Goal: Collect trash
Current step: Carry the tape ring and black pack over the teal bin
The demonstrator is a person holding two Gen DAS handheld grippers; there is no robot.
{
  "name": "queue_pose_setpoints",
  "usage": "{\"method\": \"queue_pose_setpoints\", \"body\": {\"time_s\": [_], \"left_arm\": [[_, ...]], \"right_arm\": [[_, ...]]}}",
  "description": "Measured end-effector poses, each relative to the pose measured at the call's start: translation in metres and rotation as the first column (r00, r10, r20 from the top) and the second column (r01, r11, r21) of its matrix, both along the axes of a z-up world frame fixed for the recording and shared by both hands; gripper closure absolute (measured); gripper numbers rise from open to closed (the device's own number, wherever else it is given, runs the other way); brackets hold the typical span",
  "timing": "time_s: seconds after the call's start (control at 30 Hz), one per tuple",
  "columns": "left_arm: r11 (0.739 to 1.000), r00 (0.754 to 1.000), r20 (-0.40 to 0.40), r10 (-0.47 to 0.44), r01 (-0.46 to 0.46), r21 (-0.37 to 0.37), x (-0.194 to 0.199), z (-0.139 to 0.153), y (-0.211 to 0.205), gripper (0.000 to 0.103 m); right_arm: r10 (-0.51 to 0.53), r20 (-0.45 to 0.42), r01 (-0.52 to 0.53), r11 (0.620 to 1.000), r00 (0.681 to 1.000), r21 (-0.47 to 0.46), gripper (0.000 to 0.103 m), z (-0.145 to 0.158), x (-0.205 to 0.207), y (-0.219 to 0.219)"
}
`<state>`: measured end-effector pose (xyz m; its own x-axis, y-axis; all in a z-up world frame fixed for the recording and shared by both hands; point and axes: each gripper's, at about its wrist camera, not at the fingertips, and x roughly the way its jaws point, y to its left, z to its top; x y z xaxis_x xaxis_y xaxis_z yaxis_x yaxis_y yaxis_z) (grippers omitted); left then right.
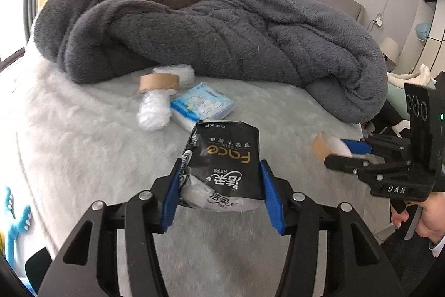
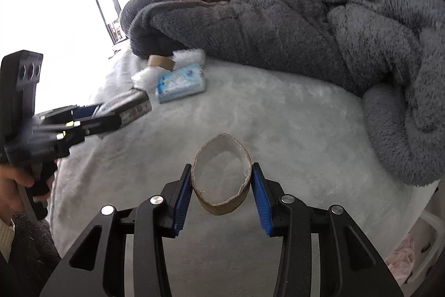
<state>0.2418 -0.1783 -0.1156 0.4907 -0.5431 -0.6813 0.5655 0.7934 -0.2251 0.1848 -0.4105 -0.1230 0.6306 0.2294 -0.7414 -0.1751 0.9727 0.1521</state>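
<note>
Trash: 1 black tissue pack clamped in L tool; 1 cardboard tube in R tool.

Left tool clamps black tissue pack above bed.

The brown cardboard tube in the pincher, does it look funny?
Yes. The brown cardboard tube is squashed into an oval between the right gripper's blue pads, no longer round.

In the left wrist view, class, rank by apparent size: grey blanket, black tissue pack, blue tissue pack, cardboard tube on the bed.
1. Grey blanket
2. Black tissue pack, enlarged by nearness
3. Blue tissue pack
4. Cardboard tube
</note>
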Motion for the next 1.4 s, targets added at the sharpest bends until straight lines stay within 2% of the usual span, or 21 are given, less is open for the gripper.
{"method": "queue_pose_setpoints", "body": {"time_s": [0.2, 0.33, 0.47, 0.67, 0.87, 1.1, 1.4], "left_arm": [[0.998, 0.998, 0.013, 0.056, -0.056, 0.037, -0.020, 0.001, 0.025, 0.047], [0.992, 0.992, 0.020, 0.126, -0.126, 0.019, -0.027, 0.004, 0.052, 0.047], [0.977, 0.977, 0.018, 0.212, -0.212, 0.011, -0.035, 0.006, 0.079, 0.047], [0.951, 0.954, 0.058, 0.296, -0.299, 0.073, -0.046, 0.005, 0.105, 0.047], [0.917, 0.925, 0.013, 0.381, -0.379, 0.124, -0.051, -0.010, 0.138, 0.047], [0.888, 0.896, 0.001, 0.443, -0.439, 0.134, -0.064, -0.016, 0.174, 0.047], [0.856, 0.859, -0.074, 0.507, -0.491, 0.163, -0.072, -0.035, 0.214, 0.047]], "right_arm": [[0.019, 0.023, -0.019, 1.000, 1.000, 0.003, 0.061, 0.013, -0.004, 0.024], [0.025, 0.036, -0.025, 1.000, 0.999, 0.006, 0.061, 0.020, -0.005, 0.042], [0.034, 0.042, -0.034, 0.999, 0.999, -0.006, 0.061, 0.024, -0.007, 0.063], [0.050, 0.034, -0.050, 0.999, 0.998, 0.013, 0.061, 0.024, -0.012, 0.092], [0.076, 0.032, -0.076, 0.997, 0.997, 0.024, 0.061, 0.023, -0.021, 0.119], [0.109, 0.027, -0.110, 0.993, 0.994, 0.049, 0.061, 0.022, -0.024, 0.149], [0.195, 0.030, -0.197, 0.978, 0.980, 0.066, 0.061, 0.020, -0.023, 0.206]]}}
